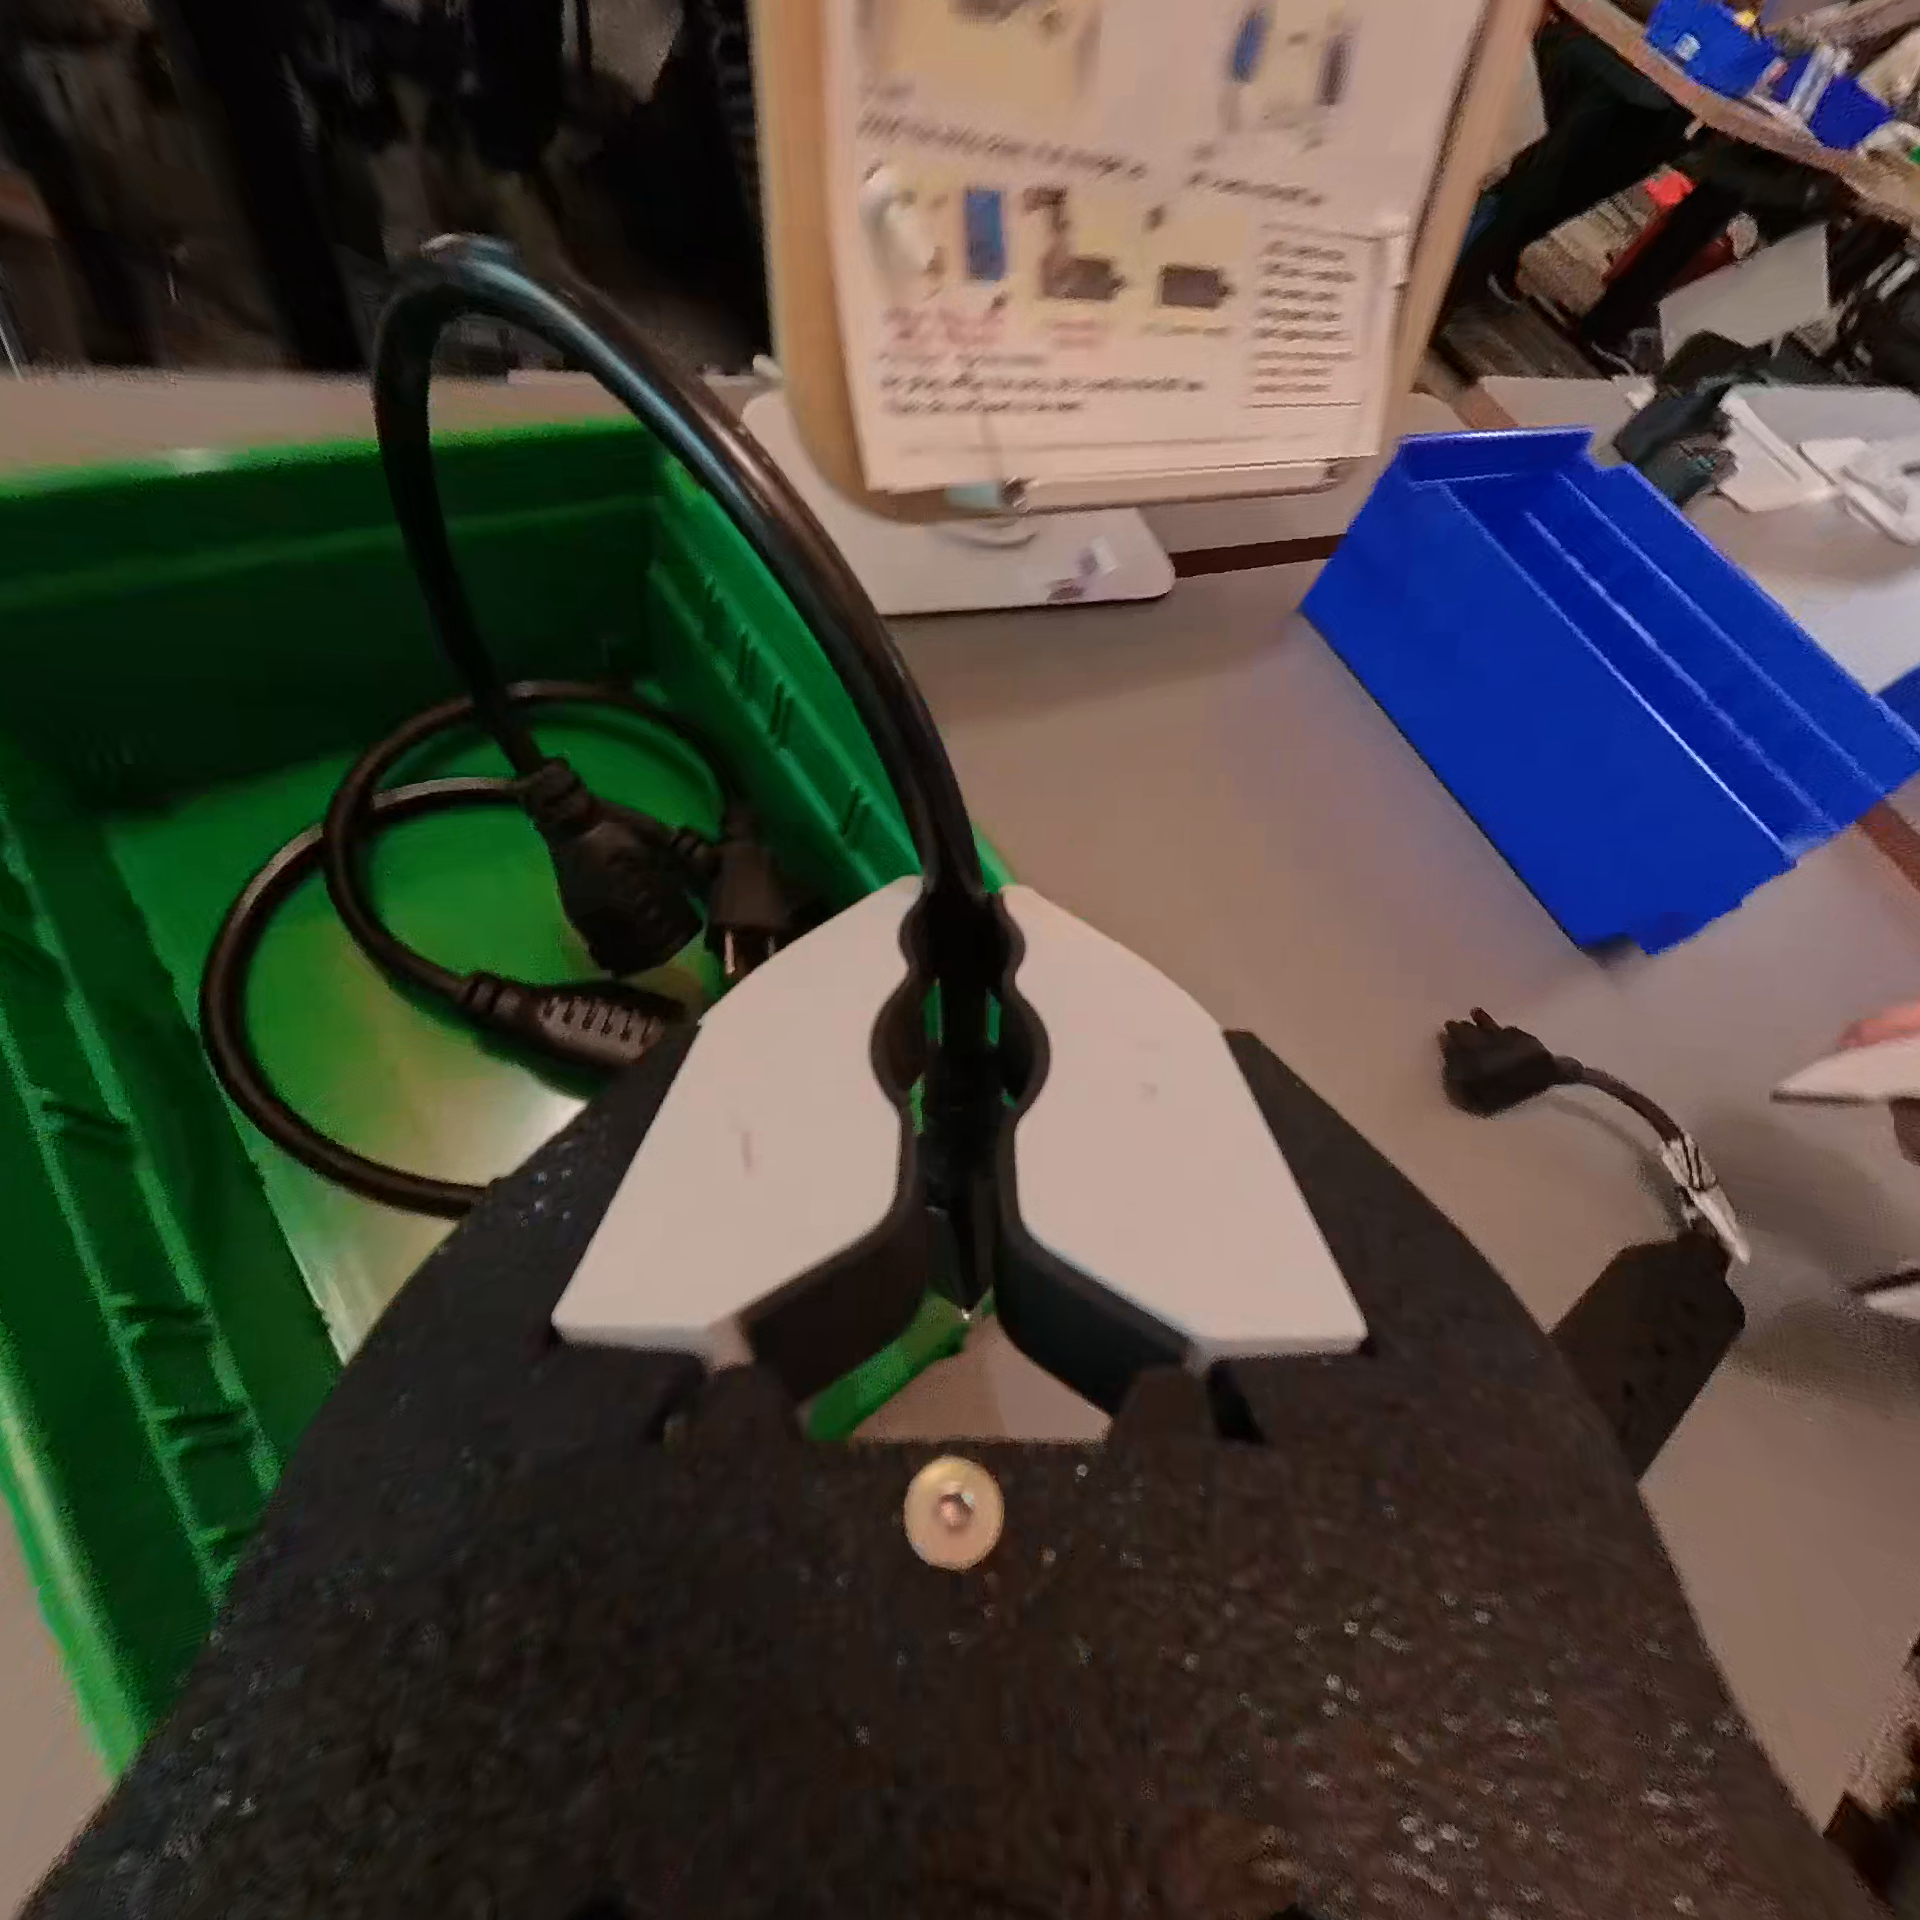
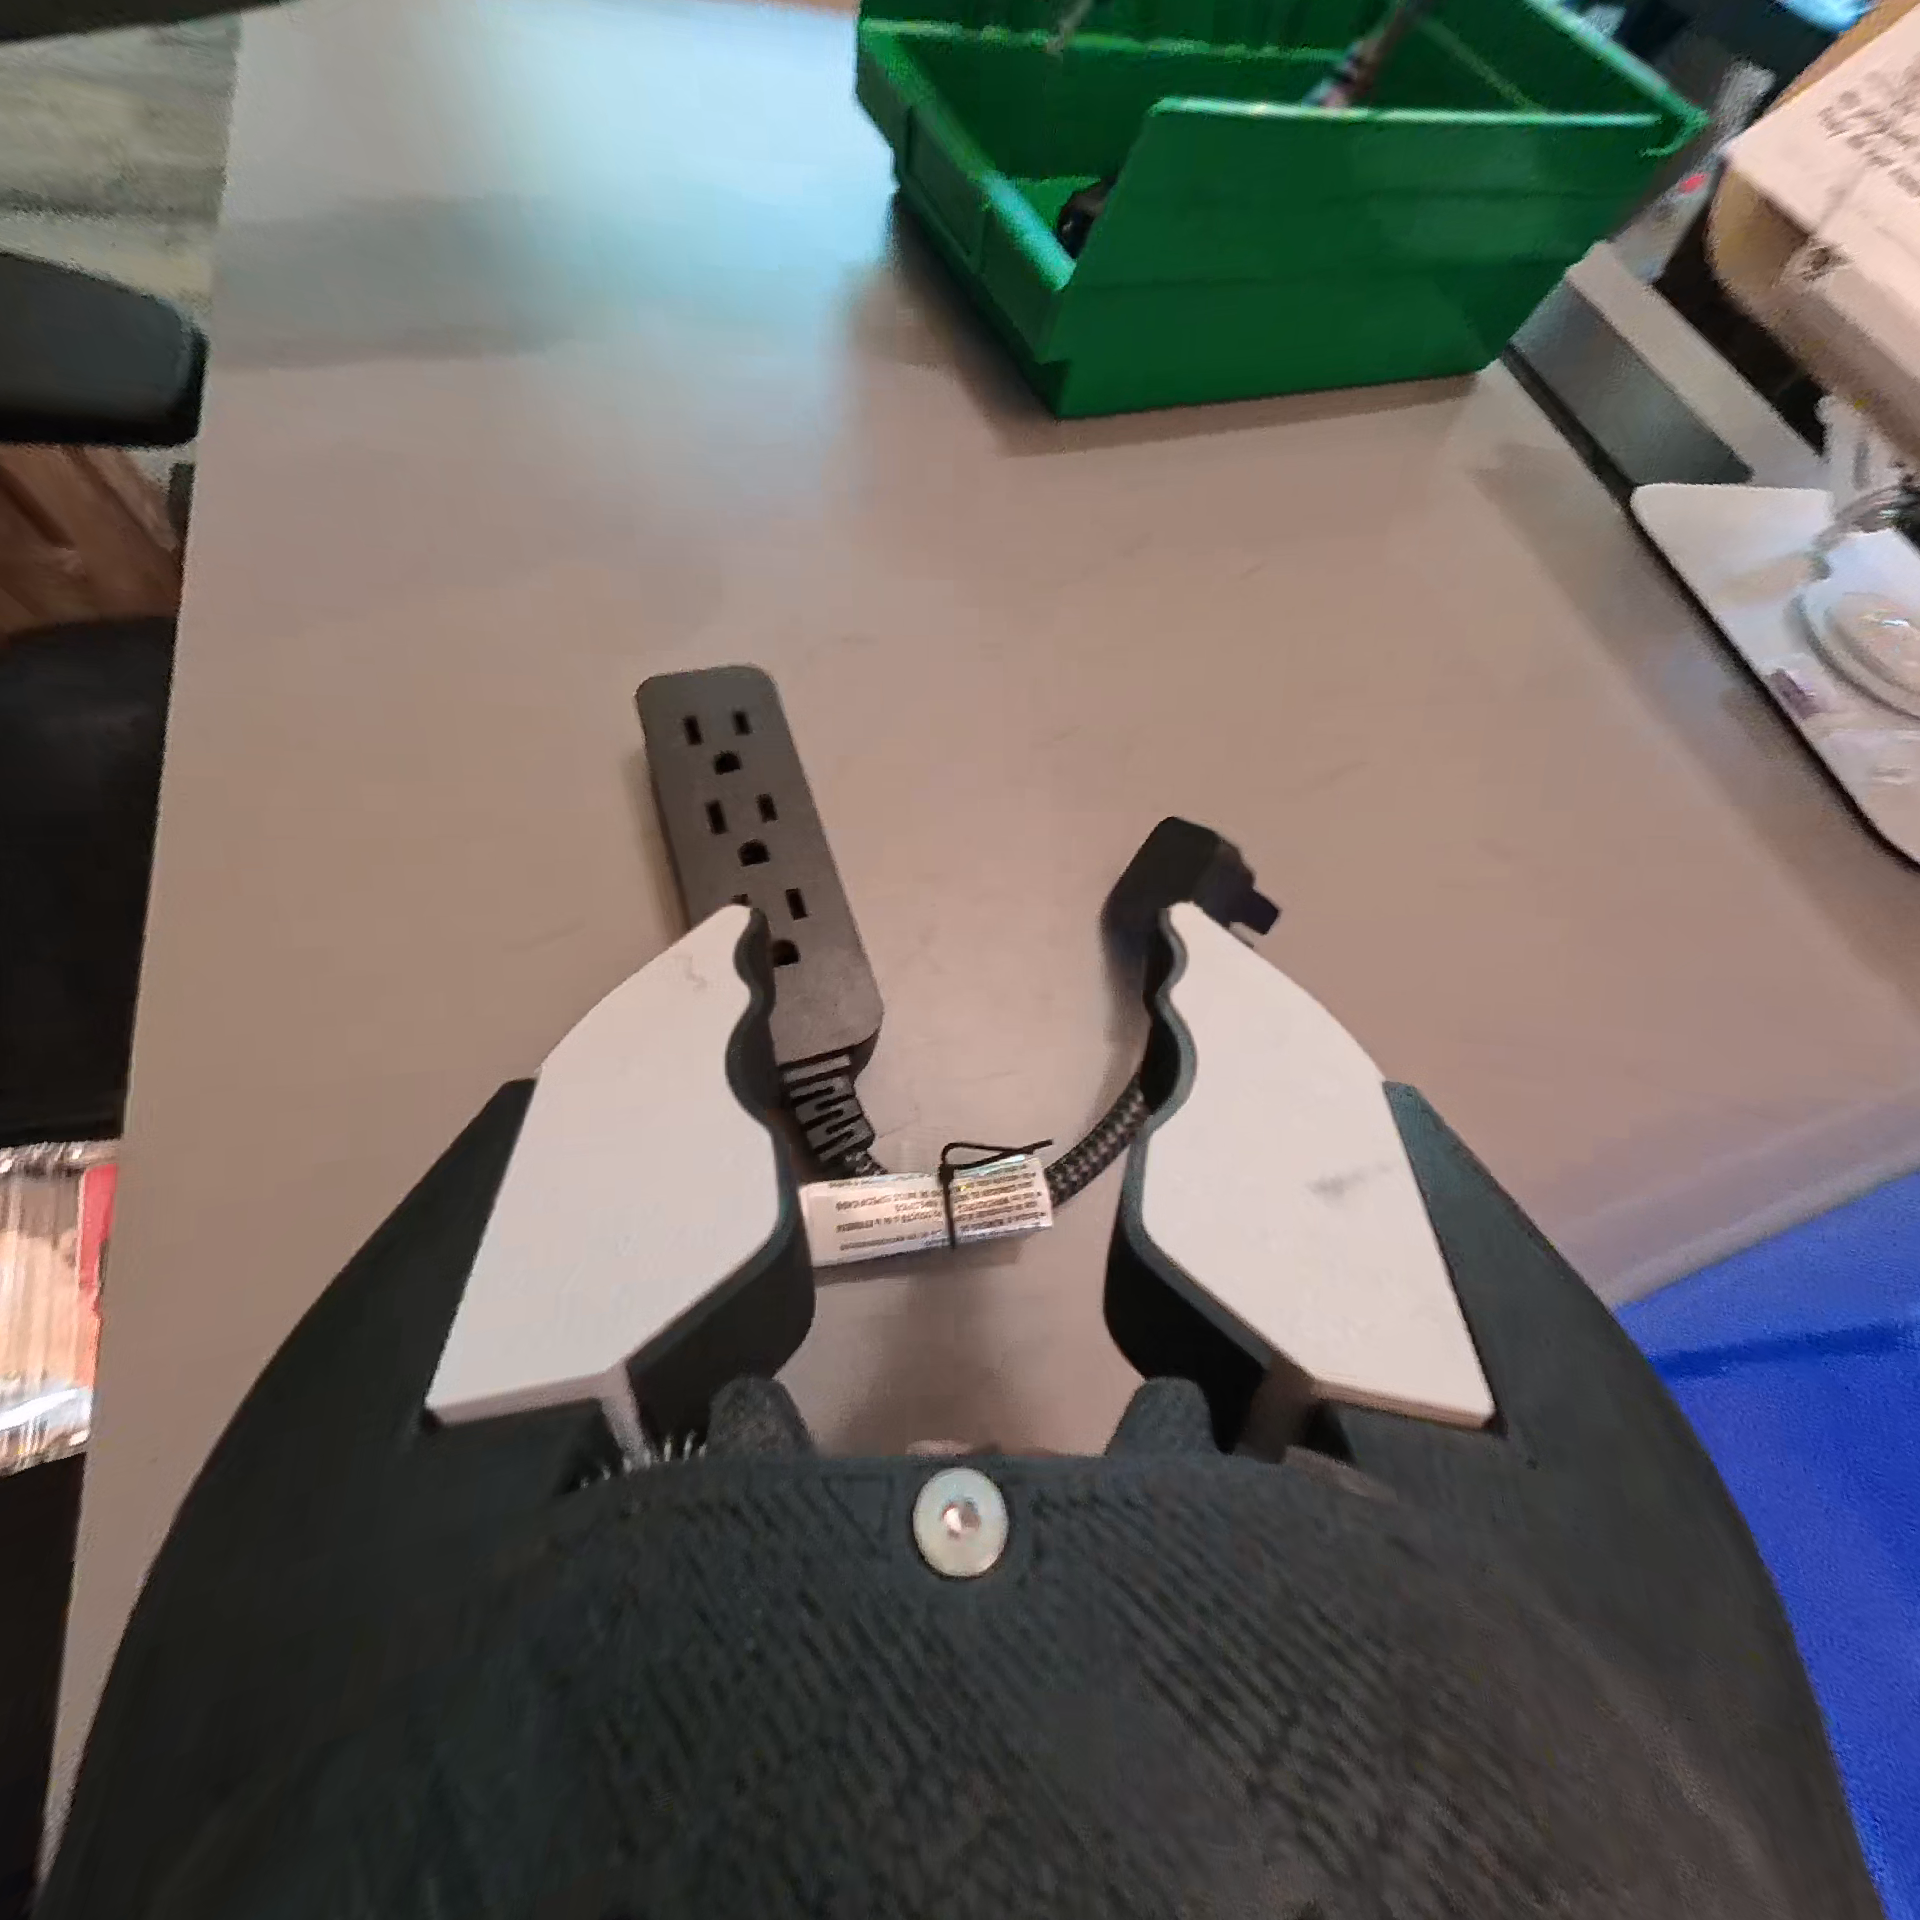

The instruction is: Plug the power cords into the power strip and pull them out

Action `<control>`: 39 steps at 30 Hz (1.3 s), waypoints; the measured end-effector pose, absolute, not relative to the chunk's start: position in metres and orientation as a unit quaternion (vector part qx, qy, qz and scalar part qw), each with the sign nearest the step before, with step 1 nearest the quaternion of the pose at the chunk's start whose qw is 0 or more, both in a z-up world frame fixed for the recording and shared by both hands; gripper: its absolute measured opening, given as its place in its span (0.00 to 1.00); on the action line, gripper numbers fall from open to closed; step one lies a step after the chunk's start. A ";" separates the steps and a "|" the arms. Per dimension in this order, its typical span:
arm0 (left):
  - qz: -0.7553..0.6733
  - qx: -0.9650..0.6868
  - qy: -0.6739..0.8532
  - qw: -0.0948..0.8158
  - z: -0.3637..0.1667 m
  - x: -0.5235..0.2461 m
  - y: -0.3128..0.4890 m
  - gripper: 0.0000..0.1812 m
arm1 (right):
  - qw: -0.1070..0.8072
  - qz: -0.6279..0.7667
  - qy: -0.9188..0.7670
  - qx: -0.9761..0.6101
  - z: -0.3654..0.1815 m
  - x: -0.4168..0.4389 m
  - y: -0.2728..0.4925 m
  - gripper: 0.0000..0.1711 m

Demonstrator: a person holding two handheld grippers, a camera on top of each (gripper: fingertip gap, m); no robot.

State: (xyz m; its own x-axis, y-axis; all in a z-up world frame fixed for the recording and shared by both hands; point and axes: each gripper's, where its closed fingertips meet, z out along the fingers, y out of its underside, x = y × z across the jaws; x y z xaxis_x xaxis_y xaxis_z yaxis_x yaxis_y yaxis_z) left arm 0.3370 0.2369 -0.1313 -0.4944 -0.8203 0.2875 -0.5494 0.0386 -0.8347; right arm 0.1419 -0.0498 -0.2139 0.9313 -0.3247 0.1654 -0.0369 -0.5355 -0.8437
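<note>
My left gripper (image 1: 961, 904) is shut on a black power cord (image 1: 665, 395). The cord arches up from the jaws and hangs down into a green bin (image 1: 187, 582), where its plug end (image 1: 623, 883) dangles above a second coiled black cord (image 1: 312, 935). In the right wrist view a black power strip (image 2: 753, 831) with three sockets lies flat on the grey table (image 2: 1039, 582). Its short braided cord bends round to a flat black plug (image 2: 1195, 862). My right gripper (image 2: 961, 899) is open and empty, just above the strip's near end and its cord.
A blue bin (image 1: 1600, 707) stands on the table to the right of my left gripper. A board with a printed sheet (image 1: 1101, 260) stands behind. The green bin shows far off in the right wrist view (image 2: 1278, 239). A cardboard box (image 2: 1839, 177) and a white tray (image 2: 1787, 623) sit at the right. Spacing between my two grippers at the tips: around 35 centimetres. The left gripper is farther from the flat black plug (image 2: 1195, 862), some 30 centimetres, than the right, some 7 centimetres. It turns up in the left wrist view (image 1: 1540, 1064) as well.
</note>
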 end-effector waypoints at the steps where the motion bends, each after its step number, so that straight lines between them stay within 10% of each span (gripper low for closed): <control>1: -0.499 -0.461 0.719 0.148 -0.119 0.331 0.231 0.05 | 0.475 -0.159 0.113 -0.858 -0.210 0.144 -0.049 0.40; 11: -0.589 -0.269 0.742 0.172 -0.007 0.244 0.135 0.05 | 0.583 -0.196 0.181 -0.767 -0.152 0.151 -0.019 0.44; 23: -0.642 -0.148 0.752 0.009 -0.061 0.127 -0.010 0.05 | 0.707 -0.121 0.151 -0.680 -0.109 0.112 0.028 0.32; 27: -0.633 -0.130 0.763 -0.007 -0.072 0.115 -0.028 0.05 | 0.699 -0.115 0.131 -0.694 -0.116 0.110 0.029 0.15; 39: -0.628 -0.151 0.758 0.093 -0.084 0.129 -0.014 0.05 | 0.547 -0.348 0.090 -0.756 -0.130 0.138 0.010 0.14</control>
State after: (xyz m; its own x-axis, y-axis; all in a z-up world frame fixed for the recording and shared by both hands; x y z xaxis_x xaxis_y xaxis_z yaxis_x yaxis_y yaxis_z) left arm 0.1292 -0.0139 -0.0842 -0.9370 -0.3458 0.0491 -0.1126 0.1660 -0.9797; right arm 0.1377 0.0098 -0.1301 0.7417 -0.5164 0.4280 0.2452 -0.3853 -0.8896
